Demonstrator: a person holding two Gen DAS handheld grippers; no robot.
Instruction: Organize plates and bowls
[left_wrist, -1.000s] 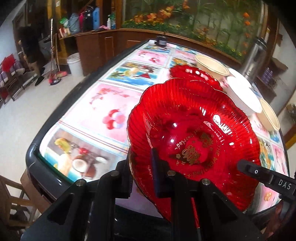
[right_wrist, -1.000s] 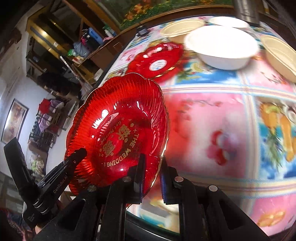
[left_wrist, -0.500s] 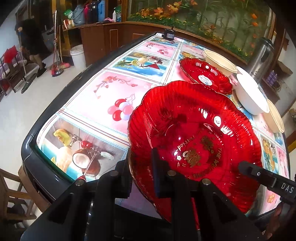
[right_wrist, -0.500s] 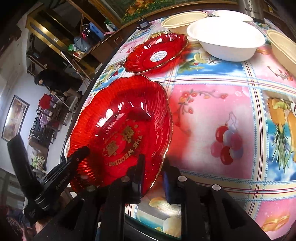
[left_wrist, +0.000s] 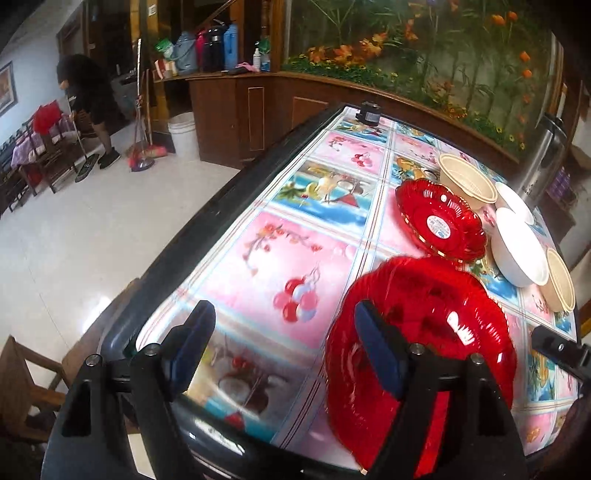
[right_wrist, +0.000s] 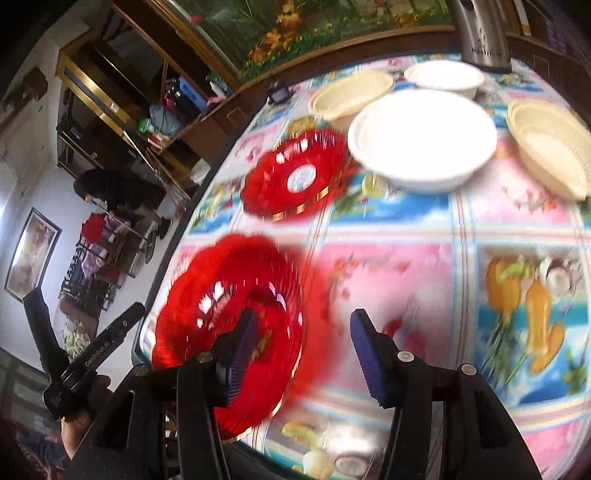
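Note:
A red ribbed glass plate (left_wrist: 436, 325) lies on the picture-printed tablecloth near the table's front edge, blurred in the right wrist view (right_wrist: 221, 295). My left gripper (left_wrist: 284, 350) is opening; its right finger stands in front of the plate's near rim, and the pads are clear of it. My right gripper (right_wrist: 304, 350) is opening too, its left finger over the plate's right rim without pressing on it. A second red plate (left_wrist: 439, 225) with a white label sits farther back (right_wrist: 295, 177).
Behind the plates stand a large white bowl (right_wrist: 421, 140), a smaller white bowl (right_wrist: 443, 75), two cream bowls (right_wrist: 351, 92) (right_wrist: 550, 144) and a steel flask (left_wrist: 546, 155). A small black device (left_wrist: 369, 112) sits at the far edge. A person (left_wrist: 88, 96) stands across the room.
Both grippers were shut on the near rim of the red plate and have let go, jaws now wide. The plate has dropped onto the cloth. Both grippers drew back and up.

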